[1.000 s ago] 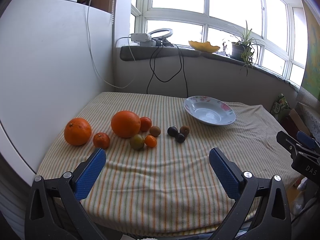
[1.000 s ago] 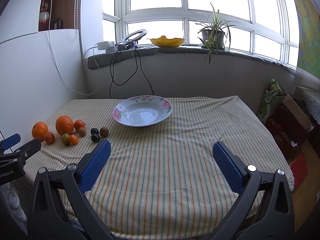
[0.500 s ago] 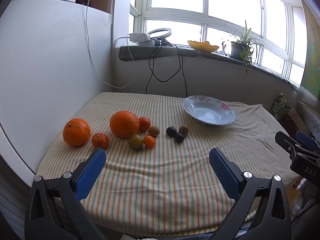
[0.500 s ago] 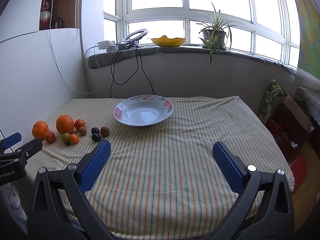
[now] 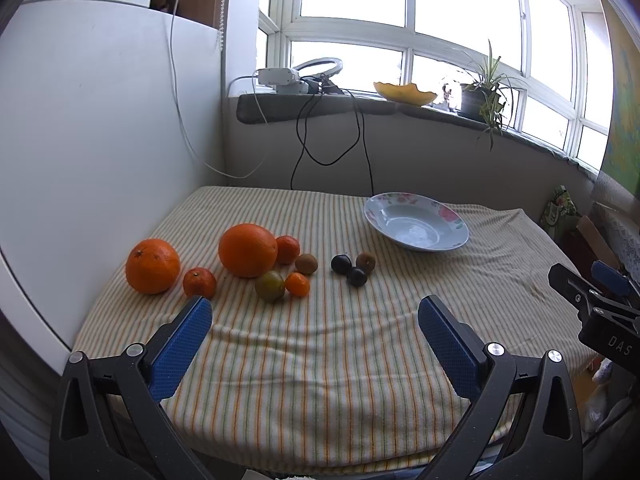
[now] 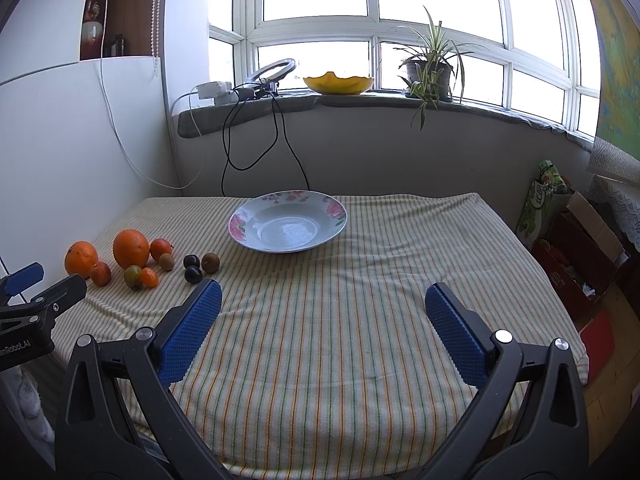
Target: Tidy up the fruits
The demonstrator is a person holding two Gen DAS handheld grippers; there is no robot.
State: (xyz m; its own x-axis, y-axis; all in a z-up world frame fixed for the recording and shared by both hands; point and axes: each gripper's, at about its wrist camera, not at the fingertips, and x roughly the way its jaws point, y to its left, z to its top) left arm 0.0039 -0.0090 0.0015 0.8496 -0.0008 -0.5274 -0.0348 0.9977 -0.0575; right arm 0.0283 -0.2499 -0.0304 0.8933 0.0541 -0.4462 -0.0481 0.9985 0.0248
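Observation:
Fruit lies in a loose group at the left of the striped tablecloth: two big oranges (image 5: 247, 250) (image 5: 152, 265), small tangerines (image 5: 199, 282), a greenish fruit (image 5: 270, 286), brown kiwis (image 5: 306, 263) and two dark plums (image 5: 341, 263). An empty flowered white bowl (image 5: 416, 227) (image 6: 287, 226) stands behind them toward the middle. My left gripper (image 5: 316, 314) hovers open over the near edge, short of the fruit. My right gripper (image 6: 323, 298) is open above the cloth's near middle, holding nothing. The fruit group (image 6: 132, 259) sits to its far left.
A white panel (image 5: 100, 140) walls the table's left side. Cables (image 6: 256, 140) hang from the window sill behind, which carries a yellow dish (image 6: 338, 84) and a potted plant (image 6: 430, 68). Cardboard boxes (image 6: 576, 248) stand on the floor to the right.
Both views have shifted only slightly; the grippers stay open and no fruit has moved.

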